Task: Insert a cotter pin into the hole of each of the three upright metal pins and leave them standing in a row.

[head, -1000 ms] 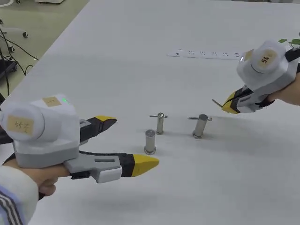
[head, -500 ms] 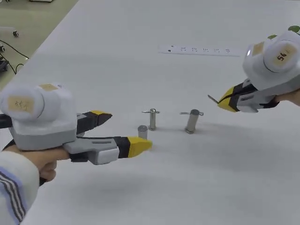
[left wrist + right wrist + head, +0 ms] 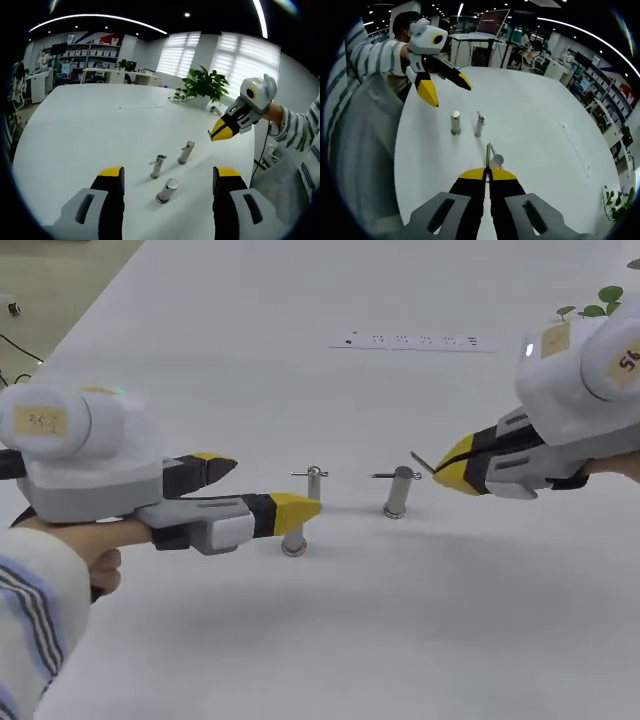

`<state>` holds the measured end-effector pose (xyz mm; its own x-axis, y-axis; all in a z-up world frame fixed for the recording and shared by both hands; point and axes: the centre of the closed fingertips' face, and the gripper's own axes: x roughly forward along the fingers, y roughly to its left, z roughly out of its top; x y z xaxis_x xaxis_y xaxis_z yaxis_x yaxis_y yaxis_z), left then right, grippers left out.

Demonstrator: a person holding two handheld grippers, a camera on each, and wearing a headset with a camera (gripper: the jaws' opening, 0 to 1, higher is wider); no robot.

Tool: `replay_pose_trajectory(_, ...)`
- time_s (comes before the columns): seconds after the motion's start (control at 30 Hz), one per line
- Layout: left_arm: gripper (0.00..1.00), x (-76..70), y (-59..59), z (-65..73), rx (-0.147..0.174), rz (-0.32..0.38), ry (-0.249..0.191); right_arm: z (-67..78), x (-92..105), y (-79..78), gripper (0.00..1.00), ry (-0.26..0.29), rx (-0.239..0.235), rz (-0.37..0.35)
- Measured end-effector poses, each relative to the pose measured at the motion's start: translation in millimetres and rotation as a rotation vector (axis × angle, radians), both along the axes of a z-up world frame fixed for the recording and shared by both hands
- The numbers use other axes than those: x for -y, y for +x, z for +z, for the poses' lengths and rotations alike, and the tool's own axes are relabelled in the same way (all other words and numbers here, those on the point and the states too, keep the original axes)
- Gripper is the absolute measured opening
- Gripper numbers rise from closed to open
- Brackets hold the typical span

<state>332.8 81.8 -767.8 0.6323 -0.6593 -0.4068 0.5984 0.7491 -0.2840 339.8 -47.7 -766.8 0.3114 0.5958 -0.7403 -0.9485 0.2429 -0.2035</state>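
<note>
Three upright metal pins stand on the white table (image 3: 430, 620). The bare pin (image 3: 293, 542) (image 3: 168, 190) (image 3: 455, 122) is nearest my left gripper (image 3: 258, 486) (image 3: 169, 175), which is open; one jaw tip hides the pin's top in the head view. The middle pin (image 3: 314, 483) (image 3: 158, 166) (image 3: 480, 124) and the right pin (image 3: 398, 491) (image 3: 186, 152) (image 3: 496, 161) each carry a cotter pin. My right gripper (image 3: 447, 468) (image 3: 487, 173) is shut on a loose cotter pin (image 3: 420, 461) (image 3: 487, 152), held just right of and above the right pin.
A white power strip (image 3: 412, 341) lies flat at the far side of the table. A green plant (image 3: 590, 308) (image 3: 202, 85) stands past the table's far right. The left table edge (image 3: 70, 360) drops to the floor. Bare tabletop stretches in front of the pins.
My left gripper has moved up to the bare pin, one jaw now covering its top. My right gripper has come down and left with the cotter pin, close to the right pin.
</note>
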Motion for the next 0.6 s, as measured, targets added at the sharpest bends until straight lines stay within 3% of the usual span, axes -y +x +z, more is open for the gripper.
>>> replay_pose_trajectory(0.07,0.67,4.7,1.2,1.2,-0.004,-0.02,-0.001,3.8,-5.9,-5.1,0.03,0.013,0.015,0.021)
replay_pose_trajectory(0.13,0.63,9.7,1.6,1.5,-0.01,-0.041,0.001,4.9,-10.2,-2.9,0.03,0.015,0.06,0.042)
replay_pose_trajectory(0.27,0.63,18.8,4.0,5.6,0.021,-0.064,0.002,4.1,-18.6,-10.6,0.03,0.031,0.062,0.052)
replay_pose_trajectory(0.4,0.62,31.6,2.6,9.3,0.015,-0.105,-0.019,2.3,-25.8,-16.8,0.03,0.031,0.074,0.068)
replay_pose_trajectory(0.5,0.57,40.2,-0.9,10.4,-0.013,-0.135,-0.041,1.7,-29.2,-19.5,0.03,0.041,0.067,0.077)
replay_pose_trajectory(0.6,0.51,47.3,-8.1,5.5,-0.111,-0.149,-0.079,0.8,-32.9,-21.5,0.03,0.047,0.071,0.093)
